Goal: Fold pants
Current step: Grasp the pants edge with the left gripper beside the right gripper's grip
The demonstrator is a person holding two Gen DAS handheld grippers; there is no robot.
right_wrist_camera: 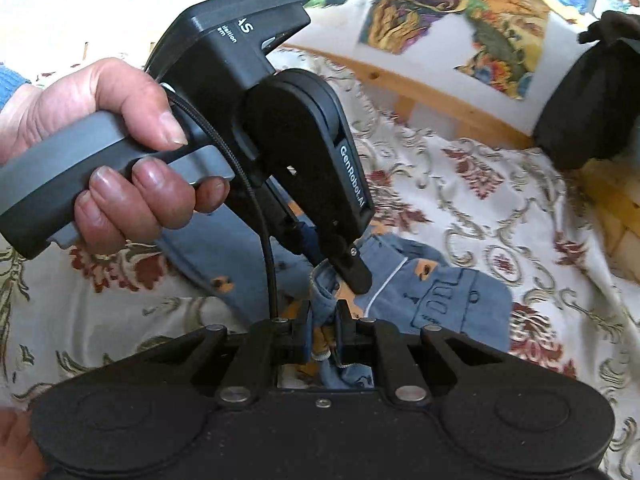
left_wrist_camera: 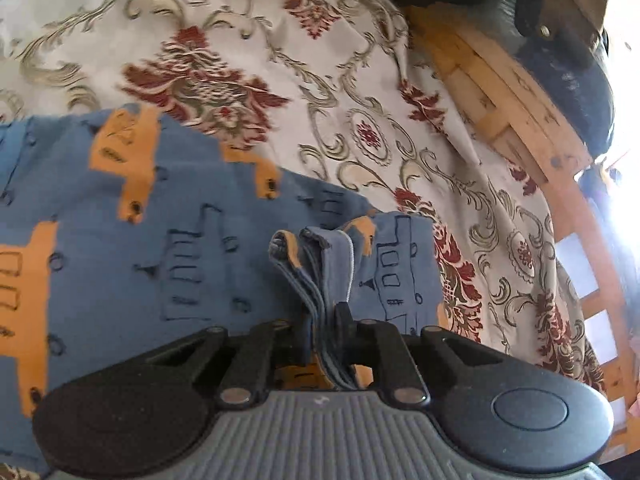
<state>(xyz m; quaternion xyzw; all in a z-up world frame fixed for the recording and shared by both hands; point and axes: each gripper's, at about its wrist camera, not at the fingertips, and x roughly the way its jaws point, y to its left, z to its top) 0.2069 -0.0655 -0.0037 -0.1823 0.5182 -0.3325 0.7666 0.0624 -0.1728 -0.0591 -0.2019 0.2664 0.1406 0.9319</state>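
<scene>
The pants (left_wrist_camera: 160,240) lie on the patterned cloth (left_wrist_camera: 340,60) near its wooden-framed edge — soft, light knit that bunches readily. The left gripper (left_wrist_camera: 320,320) is clamped on a thick bundle of hems; the right gripper (right_wrist_camera: 322,320) pinches the gathered band beside it. Layered edges give the surest hold — single layers would likely slide.

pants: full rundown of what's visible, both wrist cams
The pants are soft blue knit-looking fabric with orange blocks and dark outlined building-like shapes. They lie partly flat on the floral bedspread, with one edge gathered into layered folds. The left gripper is shut on that bunched edge. In the right wrist view the right gripper also pinches a gathered bit, close to the left gripper's fingertip. A thin white cord or seam shows there. Full length not visible.
</scene>
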